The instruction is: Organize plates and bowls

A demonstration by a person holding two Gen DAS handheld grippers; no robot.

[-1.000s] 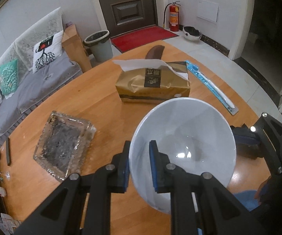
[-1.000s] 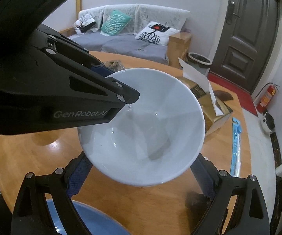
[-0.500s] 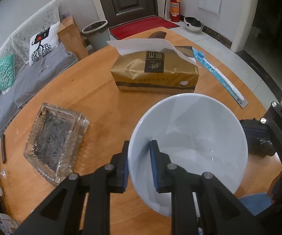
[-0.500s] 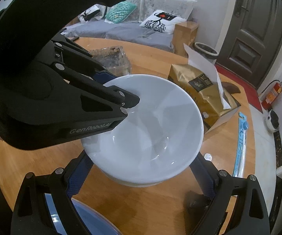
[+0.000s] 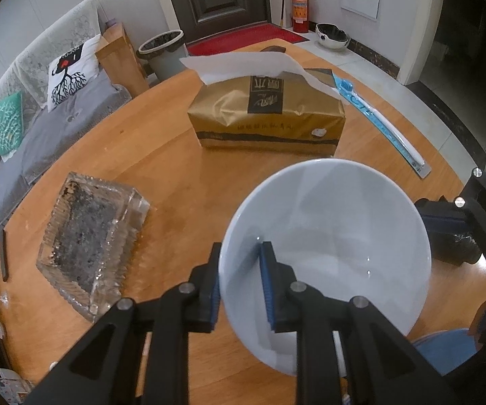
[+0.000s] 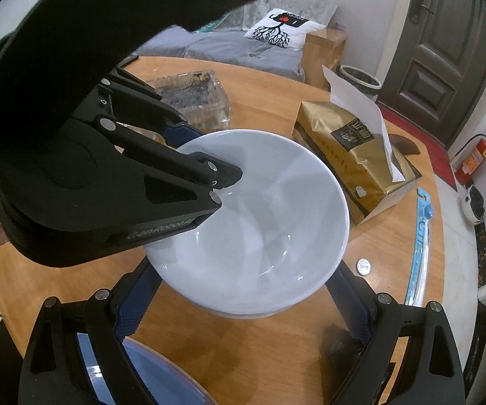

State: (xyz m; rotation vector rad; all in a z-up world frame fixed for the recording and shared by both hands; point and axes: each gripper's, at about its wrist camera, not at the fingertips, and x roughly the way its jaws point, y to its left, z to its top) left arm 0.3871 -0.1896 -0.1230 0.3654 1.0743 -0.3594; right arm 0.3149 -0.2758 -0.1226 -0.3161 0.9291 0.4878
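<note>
My left gripper [image 5: 241, 283] is shut on the near rim of a white bowl [image 5: 337, 236], one finger inside and one outside. In the right wrist view the white bowl [image 6: 263, 216] hangs low over the round wooden table [image 6: 266, 108], and a second white rim shows just beneath it. My right gripper [image 6: 239, 300] is open, its fingers wide apart on either side of the bowl and not touching it. A blue plate [image 6: 148, 374] lies at the near edge below the right gripper; it also shows in the left wrist view [image 5: 445, 347].
A gold tissue pack [image 5: 270, 118] stands beyond the bowl. A glass ashtray [image 5: 91, 236] sits to the left. A packaged blue toothbrush [image 5: 381, 125] lies at the right edge, with a coin [image 6: 363, 266] and a dark object [image 5: 445, 236] near it.
The left gripper has carried the white bowl lower and closer to the table, between the fingers of the right gripper. The bowl has levelled out.
</note>
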